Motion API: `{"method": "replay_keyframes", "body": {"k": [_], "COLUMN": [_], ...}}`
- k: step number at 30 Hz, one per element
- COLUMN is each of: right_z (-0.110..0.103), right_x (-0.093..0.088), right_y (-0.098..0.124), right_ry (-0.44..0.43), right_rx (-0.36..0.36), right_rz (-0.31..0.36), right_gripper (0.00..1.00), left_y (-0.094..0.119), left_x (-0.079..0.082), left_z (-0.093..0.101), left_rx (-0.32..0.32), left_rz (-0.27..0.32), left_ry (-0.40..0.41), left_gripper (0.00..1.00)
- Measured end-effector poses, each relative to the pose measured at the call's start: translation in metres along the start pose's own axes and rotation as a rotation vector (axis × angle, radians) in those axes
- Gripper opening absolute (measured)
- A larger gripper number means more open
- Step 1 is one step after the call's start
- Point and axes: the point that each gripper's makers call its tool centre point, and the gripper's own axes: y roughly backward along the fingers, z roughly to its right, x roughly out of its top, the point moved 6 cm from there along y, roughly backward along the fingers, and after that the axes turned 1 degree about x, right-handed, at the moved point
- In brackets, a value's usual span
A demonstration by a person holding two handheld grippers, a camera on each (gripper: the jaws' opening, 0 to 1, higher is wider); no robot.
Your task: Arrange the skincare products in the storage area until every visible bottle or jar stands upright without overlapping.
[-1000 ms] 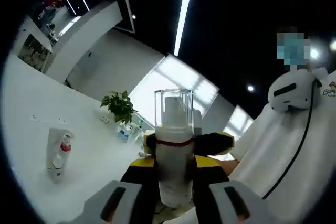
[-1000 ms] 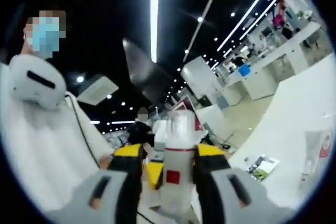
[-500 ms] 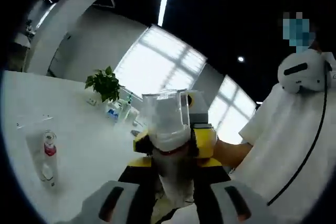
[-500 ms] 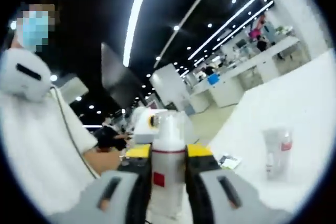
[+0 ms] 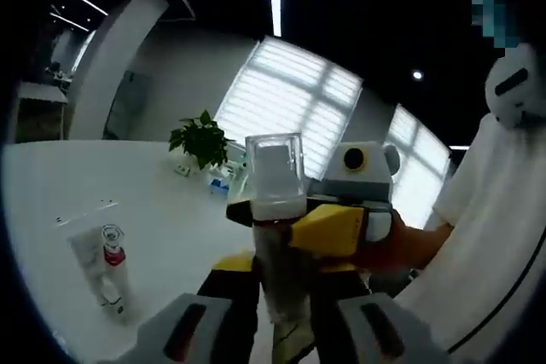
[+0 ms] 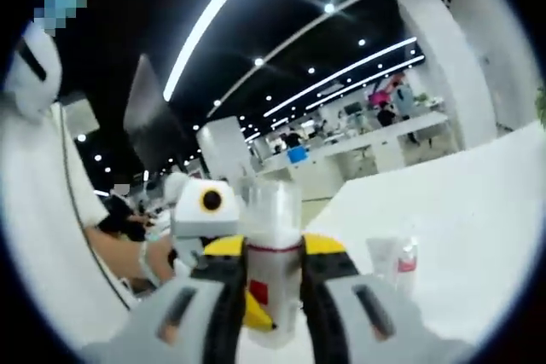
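Between both my grippers (image 5: 277, 283) (image 6: 271, 283), jaws are clamping one cylindrical white pump bottle (image 5: 275, 210) with clear plastic cap; soft tube (image 5: 104, 266) is lying on glossy white table (image 5: 171, 228).

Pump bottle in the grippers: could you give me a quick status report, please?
Left gripper and right gripper both shut on pump bottle, held upright above white table. Tube lying flat on the table. Nothing in the way.

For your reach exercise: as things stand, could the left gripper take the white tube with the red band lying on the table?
Probably not: the left gripper is shut on a clear-capped white pump bottle, though the white tube lies unobstructed.
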Motion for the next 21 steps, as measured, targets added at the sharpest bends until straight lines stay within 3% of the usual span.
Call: {"method": "replay_keyframes", "body": {"k": [4, 9, 12, 17, 21], "right_z": [0.001, 0.002, 0.001, -0.005, -0.01], "right_x": [-0.007, -0.012, -0.016, -0.028, -0.037], "right_y": [-0.013, -0.026, -0.035, -0.046, -0.057], "right_ry": [0.024, 0.034, 0.015, 0.028, -0.004], "right_rx": [0.02, 0.075, 0.119, 0.197, 0.233], "right_rz": [-0.134, -0.166, -0.242, -0.328, -0.345], "right_gripper": [0.23, 0.23, 0.23, 0.23, 0.21], "left_y": [0.008, 0.021, 0.031, 0.047, 0.059], "left_x": [-0.006, -0.009, -0.013, -0.018, -0.026], "left_z": [-0.009, -0.017, -0.022, -0.023, -0.024], "left_rx": [0.077, 0.136, 0.168, 0.196, 0.248], "left_rz": [-0.048, -0.081, -0.098, -0.095, -0.068], "left_ry": [-0.038, -0.096, -0.104, -0.113, -0.079], "left_gripper": [0.21, 0.21, 0.21, 0.21, 0.21]}}
